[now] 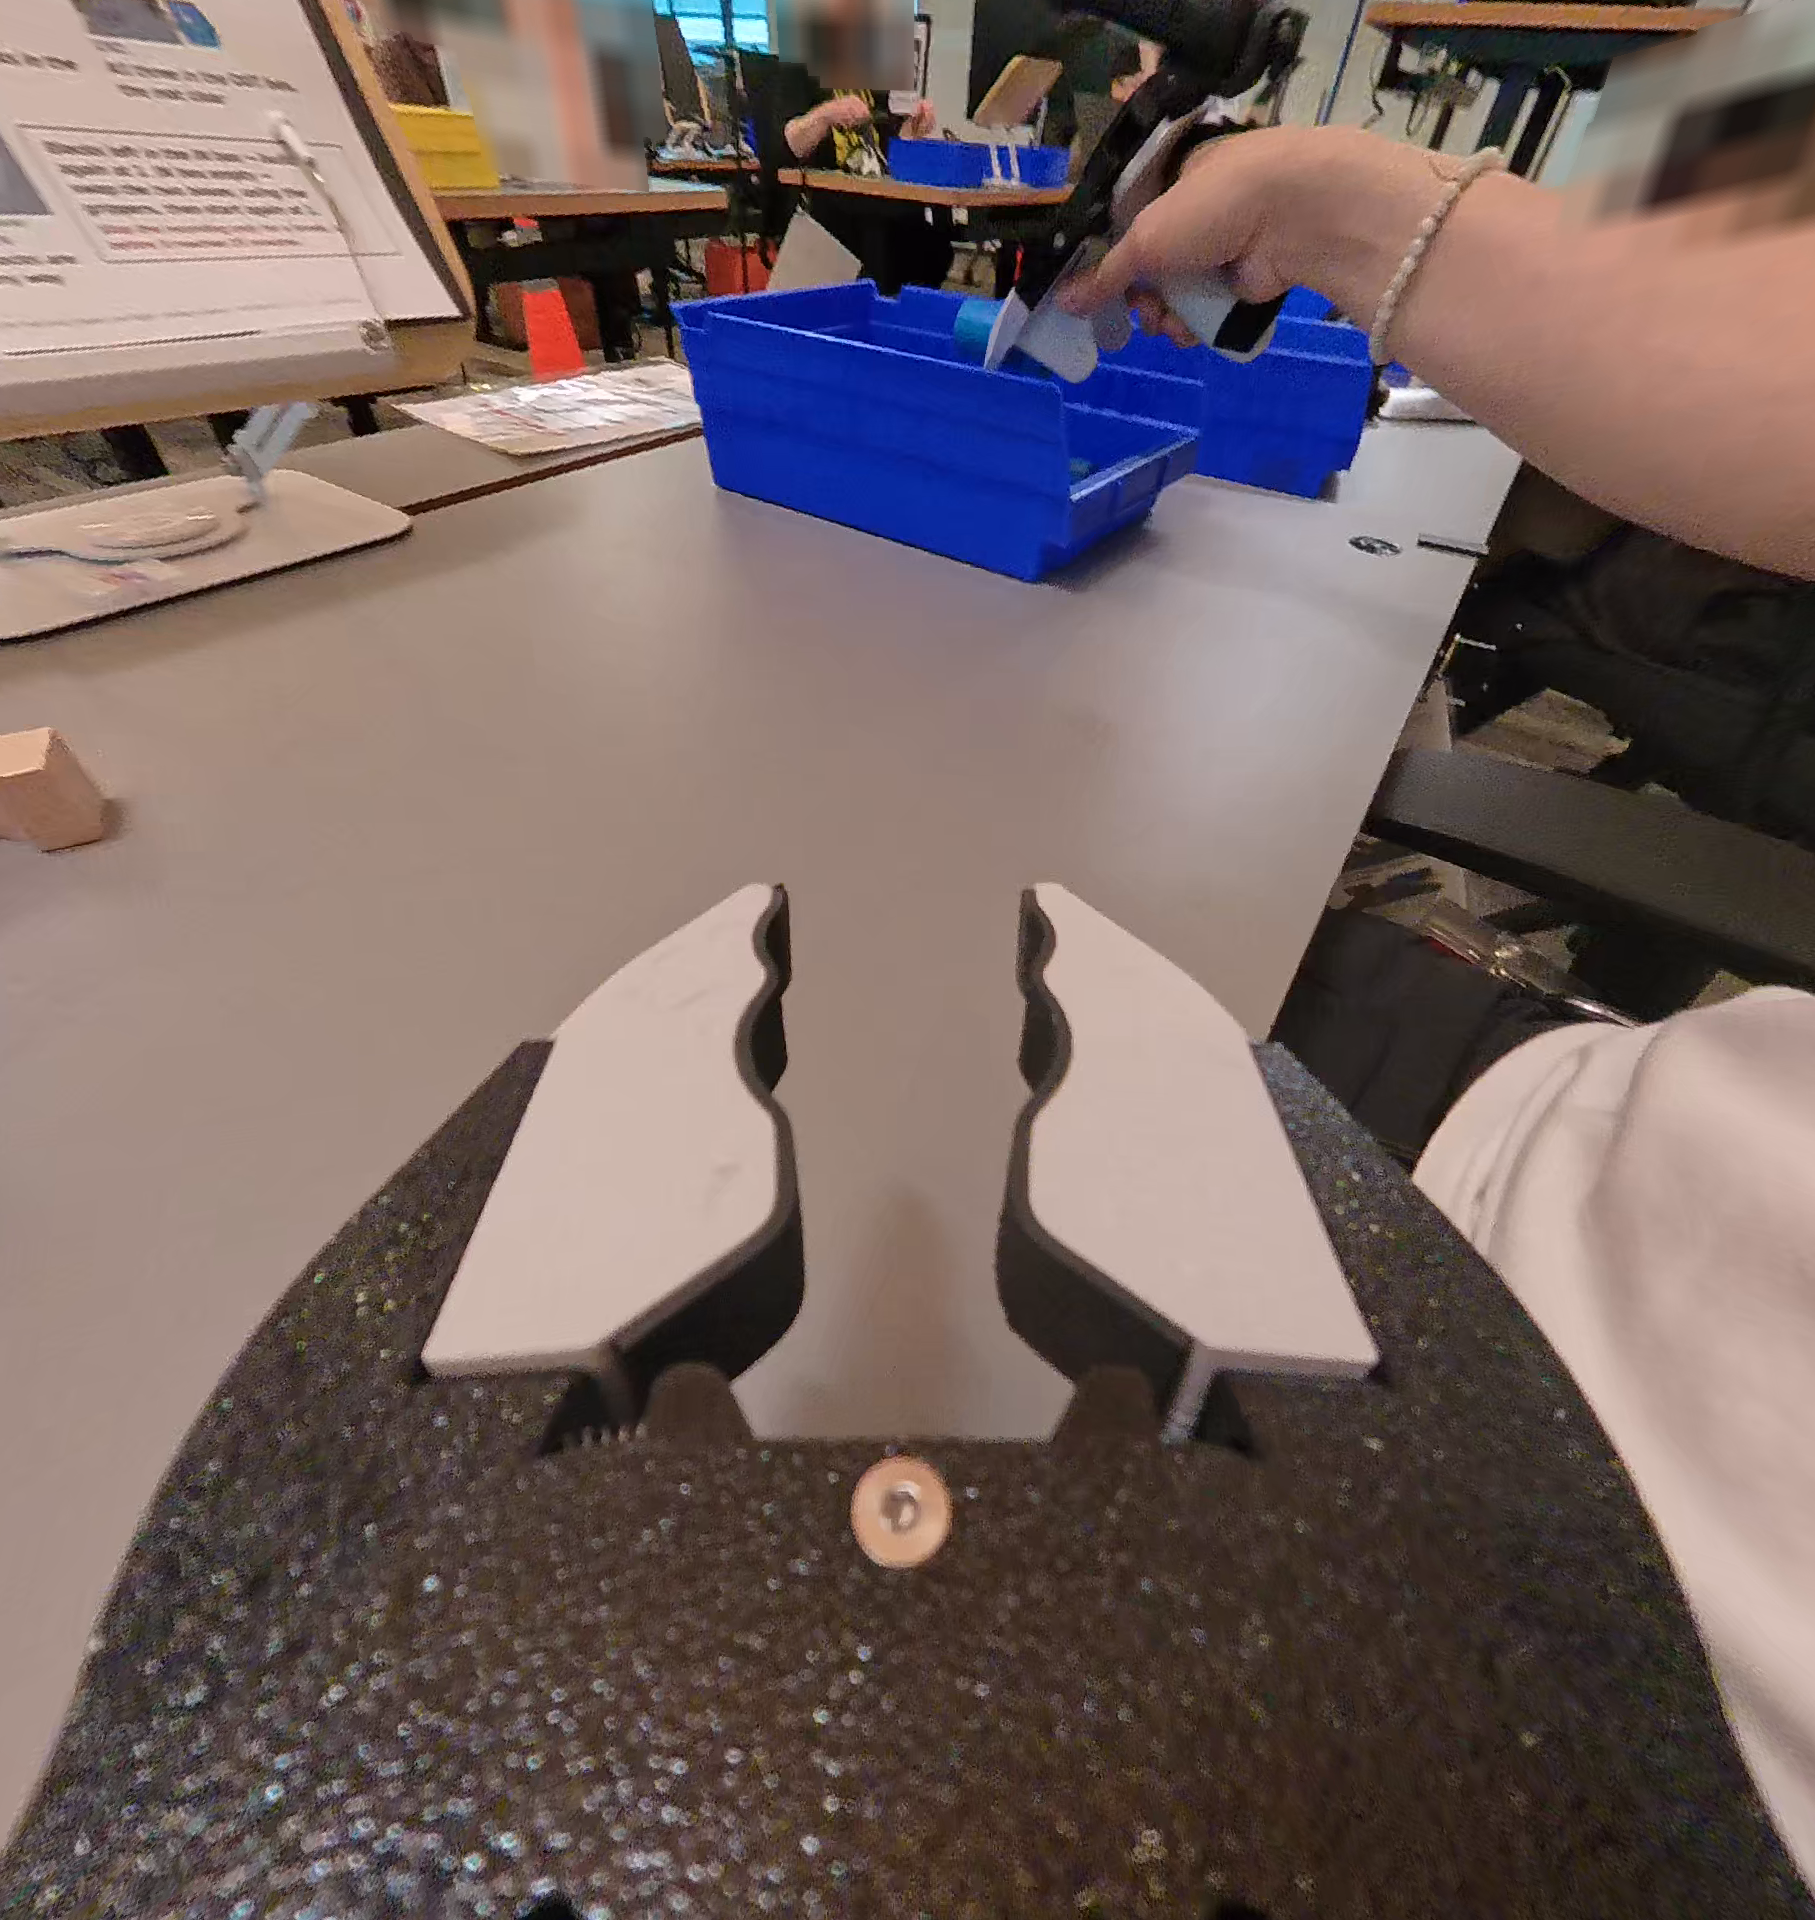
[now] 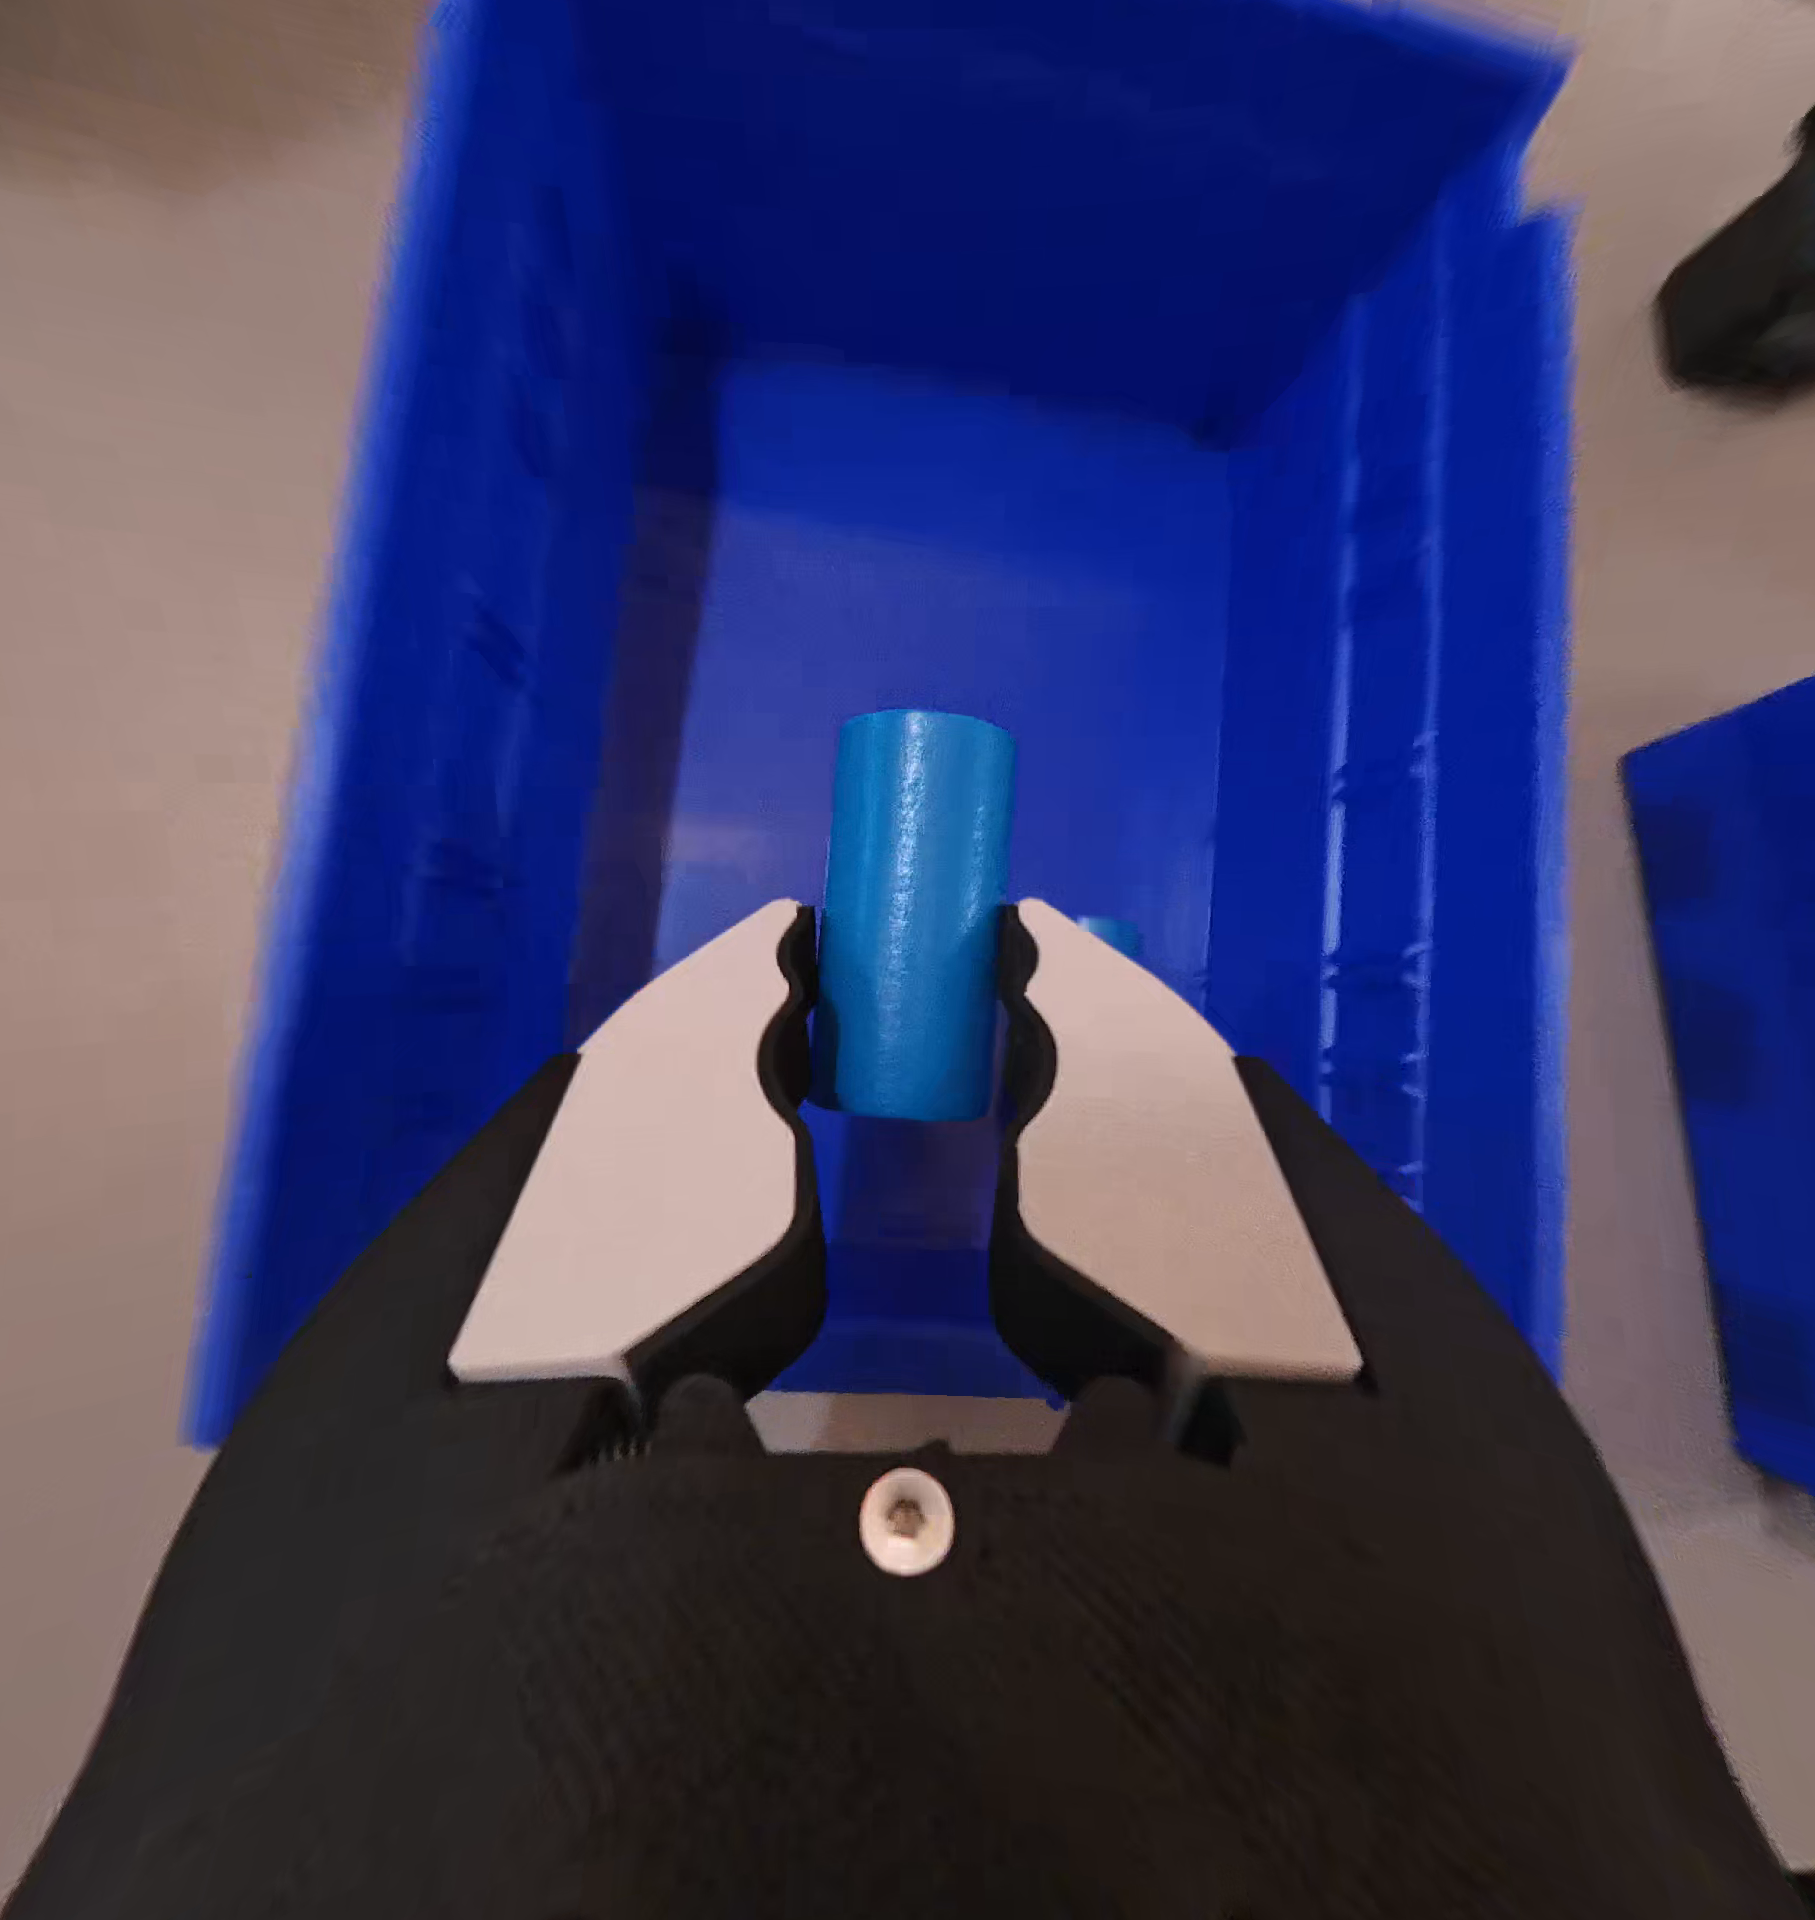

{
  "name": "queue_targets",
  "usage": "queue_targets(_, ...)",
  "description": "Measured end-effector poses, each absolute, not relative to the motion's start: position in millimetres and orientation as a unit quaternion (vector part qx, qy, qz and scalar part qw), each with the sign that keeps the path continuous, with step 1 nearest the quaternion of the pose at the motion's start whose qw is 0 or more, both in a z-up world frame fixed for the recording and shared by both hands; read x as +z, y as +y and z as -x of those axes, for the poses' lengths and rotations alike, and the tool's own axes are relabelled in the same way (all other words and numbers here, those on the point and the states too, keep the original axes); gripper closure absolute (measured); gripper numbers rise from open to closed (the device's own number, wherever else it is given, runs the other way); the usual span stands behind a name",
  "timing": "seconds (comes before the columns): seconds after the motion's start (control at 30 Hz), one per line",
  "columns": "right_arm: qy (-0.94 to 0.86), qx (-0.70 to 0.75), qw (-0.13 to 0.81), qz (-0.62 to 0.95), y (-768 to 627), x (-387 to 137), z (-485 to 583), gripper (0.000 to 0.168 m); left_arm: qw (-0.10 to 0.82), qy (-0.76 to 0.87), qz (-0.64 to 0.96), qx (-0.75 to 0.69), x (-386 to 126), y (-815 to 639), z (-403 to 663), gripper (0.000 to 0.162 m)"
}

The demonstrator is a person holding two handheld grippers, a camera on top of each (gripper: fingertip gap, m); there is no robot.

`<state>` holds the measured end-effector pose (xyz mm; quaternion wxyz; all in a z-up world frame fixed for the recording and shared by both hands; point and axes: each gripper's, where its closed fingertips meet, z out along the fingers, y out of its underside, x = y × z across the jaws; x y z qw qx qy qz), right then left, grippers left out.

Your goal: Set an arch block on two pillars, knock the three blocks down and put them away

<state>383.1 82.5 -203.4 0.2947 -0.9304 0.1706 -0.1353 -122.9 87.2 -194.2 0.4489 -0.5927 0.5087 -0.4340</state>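
My right gripper [image 2: 908, 920] is shut on a light blue cylinder [image 2: 908, 914] and holds it over the inside of a blue plastic bin [image 2: 446, 727], pointing down. A second small light blue piece [image 2: 1109, 933] lies on the bin floor, mostly hidden by the right finger. In the left wrist view the same bin [image 1: 882, 457] stands at the far side of the grey table [image 1: 570, 727], with the right gripper [image 1: 1017, 348] and the cylinder [image 1: 978, 327] above it, held by a hand. My left gripper [image 1: 901, 899] is open and empty, low over the bare table.
A second blue bin [image 1: 1287, 416] stands behind the first; it also shows in the right wrist view [image 2: 1765, 1091]. A tan wooden block [image 1: 35, 790] lies at the left. A document stand [image 1: 155, 260] with a flat base [image 1: 155, 540] is far left. A dark object [image 2: 1776, 281] lies top right. Across from one pair of fingers to the other is roughly 50 cm. Between my left fingertips and the tan wooden block [image 1: 35, 790] there is roughly 30 cm.
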Motion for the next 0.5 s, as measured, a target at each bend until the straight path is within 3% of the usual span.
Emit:
queue_targets(0.3, 0.158, -0.124, 0.196, 0.96, 61.4, -261.0, -389.5, 0.131, 0.444, 0.533, 0.581, -0.427, -191.8, 80.5, 110.3, 0.12)
queue_targets(0.4, 0.148, -0.162, 0.197, 0.955, 55.9, -249.3, -393.7, 0.095, 0.441, 0.529, 0.582, -0.432, -192.8, 82.5, 107.8, 0.12)
queue_targets(0.5, 0.133, -0.168, 0.275, 0.937, 70.3, -197.8, -372.6, 0.095, 0.447, 0.529, 0.585, -0.422, -194.1, 90.2, 109.0, 0.12)
